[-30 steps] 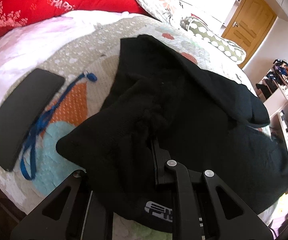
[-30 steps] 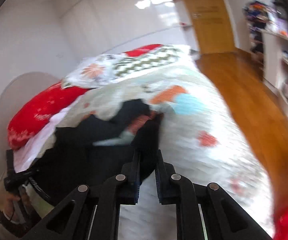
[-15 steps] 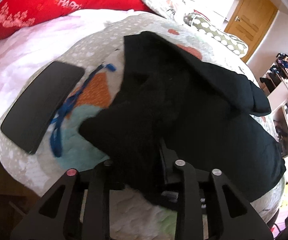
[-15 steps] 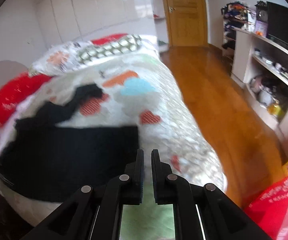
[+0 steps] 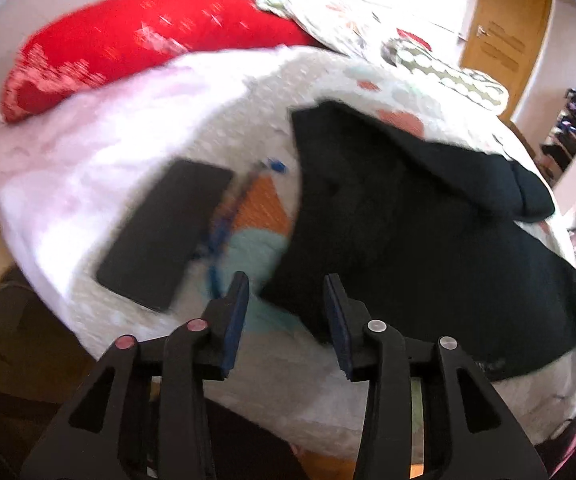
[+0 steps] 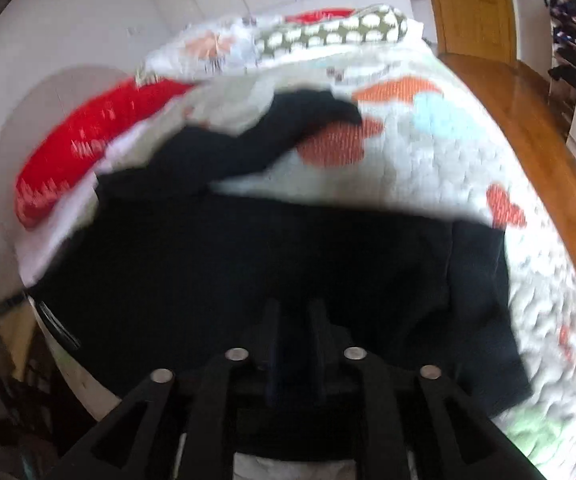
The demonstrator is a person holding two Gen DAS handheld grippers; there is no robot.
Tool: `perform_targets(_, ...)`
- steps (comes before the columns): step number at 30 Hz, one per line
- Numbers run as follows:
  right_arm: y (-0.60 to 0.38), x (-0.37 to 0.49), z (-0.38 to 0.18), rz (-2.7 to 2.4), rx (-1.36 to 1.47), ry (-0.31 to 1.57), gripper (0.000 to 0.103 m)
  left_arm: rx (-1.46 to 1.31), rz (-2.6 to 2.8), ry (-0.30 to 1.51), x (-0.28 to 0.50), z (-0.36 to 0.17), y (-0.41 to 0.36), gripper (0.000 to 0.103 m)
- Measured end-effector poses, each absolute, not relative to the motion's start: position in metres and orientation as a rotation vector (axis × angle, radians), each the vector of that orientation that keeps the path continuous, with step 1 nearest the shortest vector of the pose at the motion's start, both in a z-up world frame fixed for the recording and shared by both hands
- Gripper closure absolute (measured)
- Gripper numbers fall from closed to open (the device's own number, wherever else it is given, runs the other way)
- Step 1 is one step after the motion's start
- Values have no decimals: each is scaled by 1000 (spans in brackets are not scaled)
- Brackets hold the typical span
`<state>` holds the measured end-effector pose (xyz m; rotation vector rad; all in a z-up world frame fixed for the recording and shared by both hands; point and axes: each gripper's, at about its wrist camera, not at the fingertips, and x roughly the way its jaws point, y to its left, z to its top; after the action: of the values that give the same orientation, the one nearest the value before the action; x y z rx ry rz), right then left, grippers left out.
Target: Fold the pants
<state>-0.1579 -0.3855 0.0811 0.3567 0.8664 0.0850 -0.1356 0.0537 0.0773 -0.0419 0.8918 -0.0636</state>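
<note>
Black pants [image 5: 415, 224] lie spread on the quilted bed, one leg running toward the far right; they also fill the lower half of the right wrist view [image 6: 272, 260]. My left gripper [image 5: 286, 292] is open and empty, its jaws apart just in front of the pants' near corner. My right gripper [image 6: 293, 312] hovers over the pants' near edge with a small gap between its fingers. The view is blurred and dark, so I cannot tell whether it holds cloth.
A black phone [image 5: 164, 236] and a blue lanyard [image 5: 224, 224] lie on the quilt [image 5: 256, 120] left of the pants. A red pillow [image 5: 136, 44] and patterned pillows sit at the bed's head. A wooden floor [image 6: 535, 128] and shelves are to the right.
My left gripper let go of the pants, opened and drew back toward the bed's near edge. My right gripper swung back over the pants, which now lie flatter.
</note>
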Motion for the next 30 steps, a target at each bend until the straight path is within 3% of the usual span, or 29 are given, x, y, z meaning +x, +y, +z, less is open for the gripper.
perform_targets(1,-388,-152,84,76,367,857,56,-48,-58,879,-135,82,56,64)
perform_targets(3,-393,-136,87,84,414,831,54,-101,-80,871,-129,90,62,60)
perform_targets(5,-397,-119,89,101,467,826,54,-137,-107,878,-119,94,61,43)
perform_targets(6,-397,-112,90,106,483,821,54,-163,-113,876,-111,96,59,40)
perform_targets(13,-412,-58,99,29,536,784,53,-321,-179,911,-40,100,30,39)
perform_targets(23,-438,-8,66,37,697,827,50,-478,-153,1059,57,59,-1,38)
perform_targets(26,-451,-4,58,60,816,750,61,-461,-139,1080,75,48,-10,38)
perform_targets(29,-456,2,54,96,870,712,82,-463,-141,1070,86,41,-14,38)
perform_targets(30,-456,1,56,102,863,702,86,-460,-158,1054,87,40,-16,45)
